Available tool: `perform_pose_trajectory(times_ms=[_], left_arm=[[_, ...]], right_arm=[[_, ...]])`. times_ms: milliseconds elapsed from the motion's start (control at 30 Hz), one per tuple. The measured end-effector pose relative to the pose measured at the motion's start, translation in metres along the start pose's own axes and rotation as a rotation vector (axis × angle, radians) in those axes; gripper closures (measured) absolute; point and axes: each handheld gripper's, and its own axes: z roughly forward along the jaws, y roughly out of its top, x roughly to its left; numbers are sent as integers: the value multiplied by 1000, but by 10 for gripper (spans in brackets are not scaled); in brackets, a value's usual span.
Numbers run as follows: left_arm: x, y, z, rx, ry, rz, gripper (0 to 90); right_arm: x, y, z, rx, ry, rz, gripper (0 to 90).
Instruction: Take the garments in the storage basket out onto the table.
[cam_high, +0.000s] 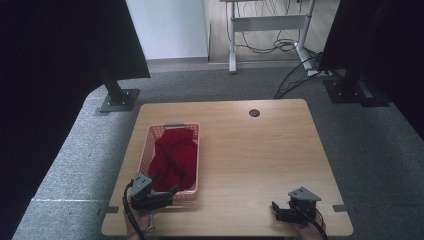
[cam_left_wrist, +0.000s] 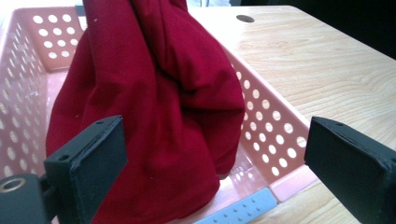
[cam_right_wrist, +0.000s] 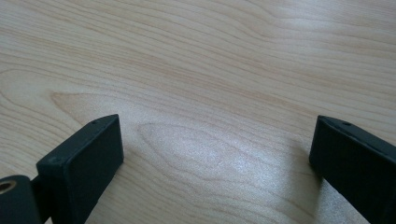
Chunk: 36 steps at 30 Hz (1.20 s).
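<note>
High view: my left gripper (cam_high: 172, 191) fingers spread at basket (cam_high: 149, 138) near end, red cloth (cam_high: 175, 157) just ahead inside. Right gripper (cam_high: 274, 210) fingers spread over bare worktop (cam_high: 260, 160). Risk: snag basket rim w/ cloth, drag basket.

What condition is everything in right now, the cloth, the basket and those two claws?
red cloth: crumpled in a heap inside the basket, not gripped.
pink basket: upright on the table, holding the cloth.
left claw: open, jaws wide, at the basket's near end, facing the cloth.
right claw: open, holding nothing, over bare wood.
table: wooden top, carrying the basket.
</note>
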Motion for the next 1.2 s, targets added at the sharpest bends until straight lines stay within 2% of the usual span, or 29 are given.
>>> perform_pose_trajectory(times_ms=[1200], left_arm=[[10, 10, 8, 3, 11, -12, 49]], right_arm=[[0, 0, 0, -2, -2, 2, 26]])
